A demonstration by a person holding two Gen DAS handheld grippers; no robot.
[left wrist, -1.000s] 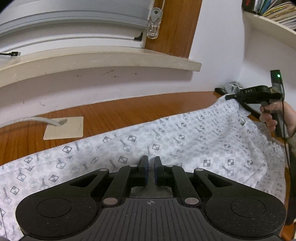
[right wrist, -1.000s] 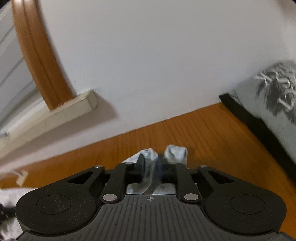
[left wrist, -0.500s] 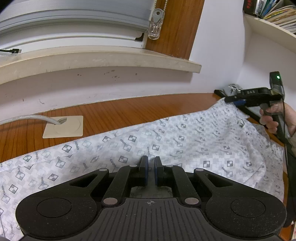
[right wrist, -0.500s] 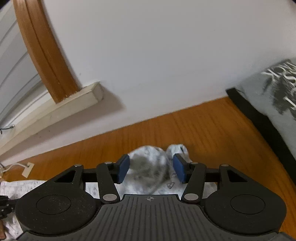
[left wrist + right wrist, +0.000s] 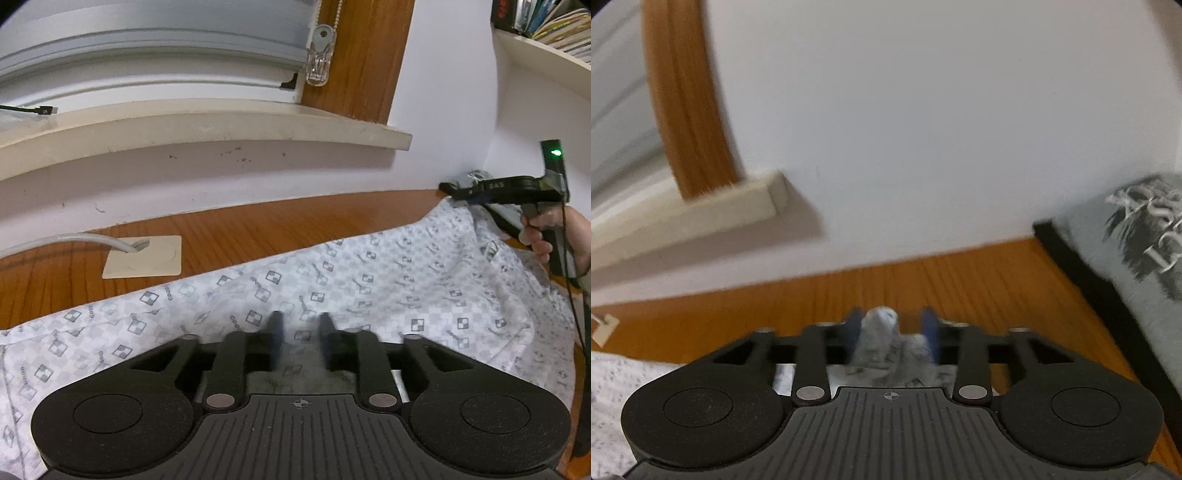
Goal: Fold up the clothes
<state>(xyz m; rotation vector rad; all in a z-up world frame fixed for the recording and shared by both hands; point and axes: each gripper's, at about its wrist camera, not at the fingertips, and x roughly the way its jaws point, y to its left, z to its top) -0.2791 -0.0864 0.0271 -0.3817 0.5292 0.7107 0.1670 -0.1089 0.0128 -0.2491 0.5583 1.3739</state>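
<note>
A white garment with a grey checker print (image 5: 332, 280) lies spread across the wooden table (image 5: 258, 229). My left gripper (image 5: 300, 325) hovers low over its near edge, blurred, jaws apart with only cloth showing in the gap. In the left wrist view the right gripper (image 5: 458, 194) sits at the garment's far right corner, held by a hand (image 5: 543, 236). In the right wrist view my right gripper (image 5: 891, 326) is open, and a raised bunch of the garment (image 5: 881, 325) stands between its blue pads (image 5: 852, 328) without being clamped.
A grey printed shirt on a black folded item (image 5: 1126, 258) lies at the table's right end. A beige cable plate (image 5: 144, 256) with a white cable sits at the back left. The wall and windowsill (image 5: 207, 129) border the table's far edge. Shelves (image 5: 546, 40) hang at upper right.
The left gripper, shut on the garment's edge before, has opened. The right gripper let go of its corner half a second ago and its jaws have since narrowed around the bunched cloth.
</note>
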